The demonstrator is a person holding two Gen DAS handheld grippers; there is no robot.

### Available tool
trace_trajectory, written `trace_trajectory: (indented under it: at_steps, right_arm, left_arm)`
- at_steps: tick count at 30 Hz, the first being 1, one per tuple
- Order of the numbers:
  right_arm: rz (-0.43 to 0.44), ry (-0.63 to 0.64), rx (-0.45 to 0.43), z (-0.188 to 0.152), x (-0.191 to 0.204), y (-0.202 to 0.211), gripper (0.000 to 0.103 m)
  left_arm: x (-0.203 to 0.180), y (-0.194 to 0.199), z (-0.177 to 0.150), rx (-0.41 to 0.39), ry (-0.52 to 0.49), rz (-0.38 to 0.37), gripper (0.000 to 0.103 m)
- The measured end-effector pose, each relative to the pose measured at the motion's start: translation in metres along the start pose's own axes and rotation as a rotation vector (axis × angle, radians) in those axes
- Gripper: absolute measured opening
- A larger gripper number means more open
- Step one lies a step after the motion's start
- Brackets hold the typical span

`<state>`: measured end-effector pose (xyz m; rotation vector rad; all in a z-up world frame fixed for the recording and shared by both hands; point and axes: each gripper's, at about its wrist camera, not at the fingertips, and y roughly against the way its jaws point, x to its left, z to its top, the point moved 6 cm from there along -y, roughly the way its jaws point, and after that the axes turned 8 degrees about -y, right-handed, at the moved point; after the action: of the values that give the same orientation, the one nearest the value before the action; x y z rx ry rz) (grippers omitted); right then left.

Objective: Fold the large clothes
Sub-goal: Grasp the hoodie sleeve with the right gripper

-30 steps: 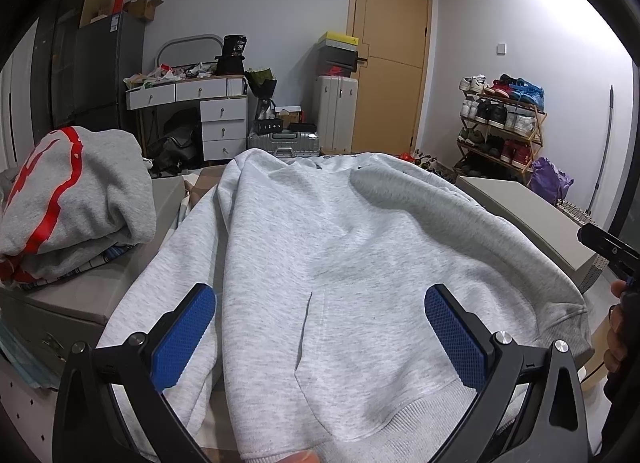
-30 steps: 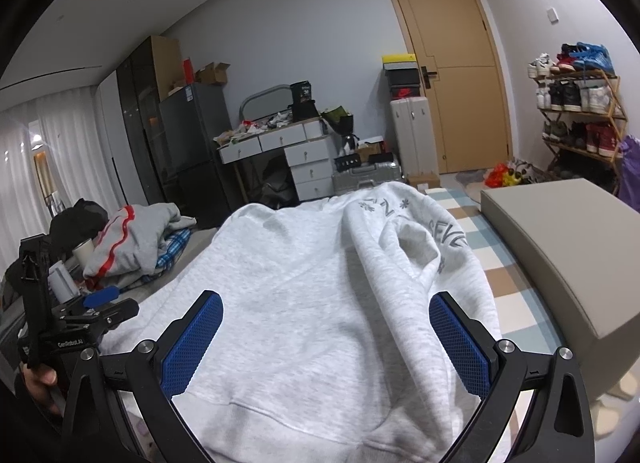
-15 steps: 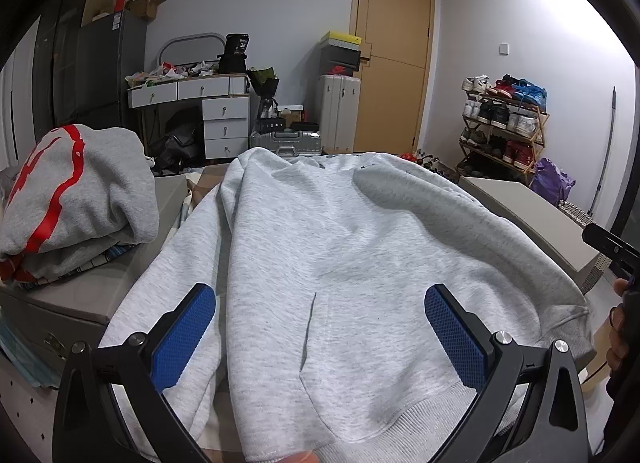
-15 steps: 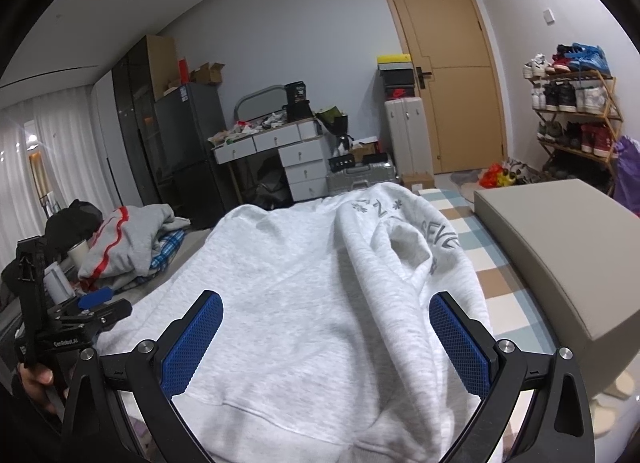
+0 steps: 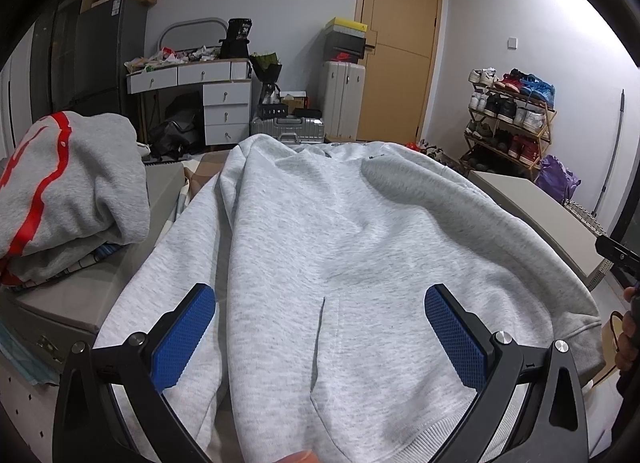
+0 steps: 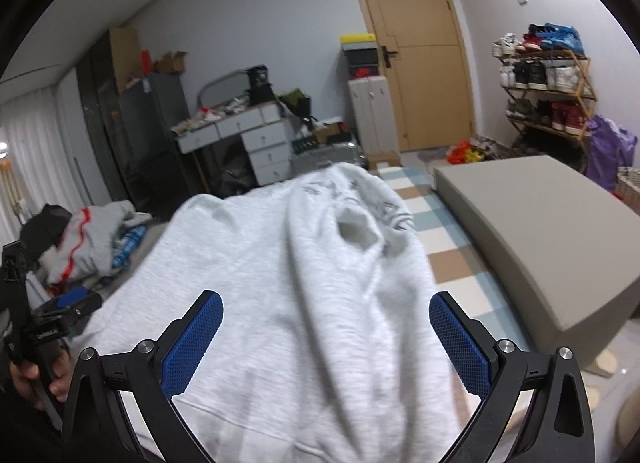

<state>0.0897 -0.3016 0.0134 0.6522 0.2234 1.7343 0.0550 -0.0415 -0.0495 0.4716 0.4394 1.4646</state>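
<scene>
Light heather-grey hoodie [image 5: 360, 263], plain front, dark printed lettering on the bunched part [image 6: 352, 199] in the right wrist view. Left gripper [image 5: 320, 337] and right gripper [image 6: 326, 343]: black frames, blue textured pads [image 5: 182, 337]. Grey sweatshirt with red stripes [image 5: 68, 179] on the left-hand pile, blue plaid cloth [image 6: 128, 243] under it. Floor mat [image 6: 440, 223] checked in pale blue, tan and white. Tan wooden door [image 5: 396, 51], grey-white walls. Beige-grey cushion [image 6: 540, 231]. Purple bag [image 5: 558, 179]. Yellow box [image 5: 346, 25] atop a white cabinet.

A lived-in home bedroom; shoe rack [image 5: 508, 111], cluttered desk [image 5: 192, 75], suitcases [image 5: 344, 99], wooden door [image 5: 396, 43].
</scene>
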Motion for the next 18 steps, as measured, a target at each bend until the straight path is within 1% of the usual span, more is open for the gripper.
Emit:
trace_trajectory:
  at_steps: [5,10,13,16,17,18]
  right_arm:
    - [-0.052,-0.044,0.028,0.004,-0.028,0.005,0.103]
    - [-0.094,-0.147,0.107,-0.006,-0.063,0.003,0.102]
    - [-0.109,-0.216,0.164,-0.019,-0.081,-0.001,0.098]
    - [-0.112,-0.233,0.213,-0.028,-0.085,-0.011,0.092]
    - [-0.102,-0.239,0.227,-0.031,-0.085,-0.015,0.090]
    - [-0.091,-0.246,0.237,-0.033,-0.084,-0.019,0.084]
  left_arm:
    - [0.004,-0.005,0.005,0.012,0.001,-0.004,0.102]
    - [0.008,-0.009,0.012,0.019,-0.006,-0.003,0.102]
    - [0.010,-0.014,0.015,0.026,-0.008,-0.010,0.102]
    - [0.010,-0.018,0.018,0.031,-0.016,-0.013,0.102]
    - [0.010,-0.019,0.018,0.032,-0.018,-0.015,0.102]
    - [0.009,-0.019,0.019,0.031,-0.019,-0.016,0.102]
